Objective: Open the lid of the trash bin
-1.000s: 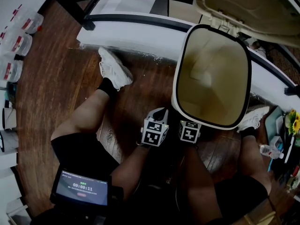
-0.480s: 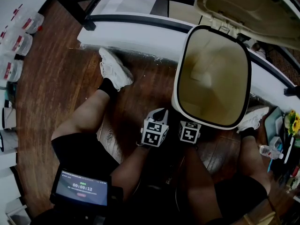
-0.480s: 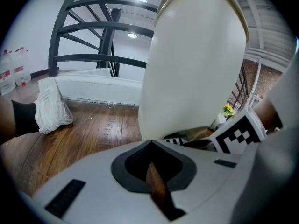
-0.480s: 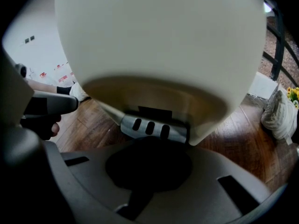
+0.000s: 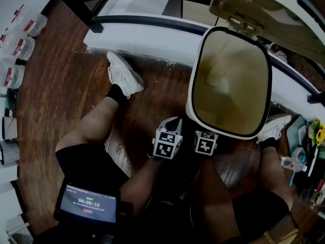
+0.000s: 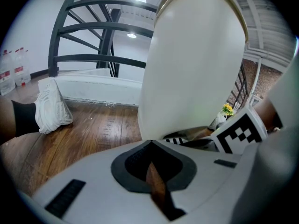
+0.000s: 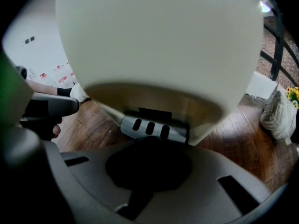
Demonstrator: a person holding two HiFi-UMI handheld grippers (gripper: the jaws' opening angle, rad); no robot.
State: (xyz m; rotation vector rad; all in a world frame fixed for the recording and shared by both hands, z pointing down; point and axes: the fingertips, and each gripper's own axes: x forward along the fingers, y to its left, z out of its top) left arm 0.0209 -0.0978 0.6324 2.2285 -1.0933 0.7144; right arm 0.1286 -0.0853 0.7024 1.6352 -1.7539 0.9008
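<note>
The white trash bin [image 5: 231,80] stands on the wood floor with its mouth uncovered; its lid [image 5: 269,14] is swung up behind it at the top right. My left gripper [image 5: 168,142] and right gripper [image 5: 205,141] sit side by side at the bin's front foot. In the left gripper view the bin wall [image 6: 191,64] rises just ahead of my left gripper [image 6: 150,146], whose jaws are shut with only a thin slit. The right gripper view shows my right gripper [image 7: 149,141] shut, its tips right at the bin's metal pedal [image 7: 152,127] under the bin body [image 7: 159,41].
The person's legs and white shoes [image 5: 123,75] flank the bin. A white ledge and dark curved railing [image 5: 147,22] run behind it. Bottles [image 5: 20,39] stand at the far left, flowers [image 5: 319,132] at the right. A timer screen [image 5: 89,203] sits by the left knee.
The lid has changed its tilt: less of its beige underside and more of its white rim show now. Both grippers stay where they were at the bin's foot.
</note>
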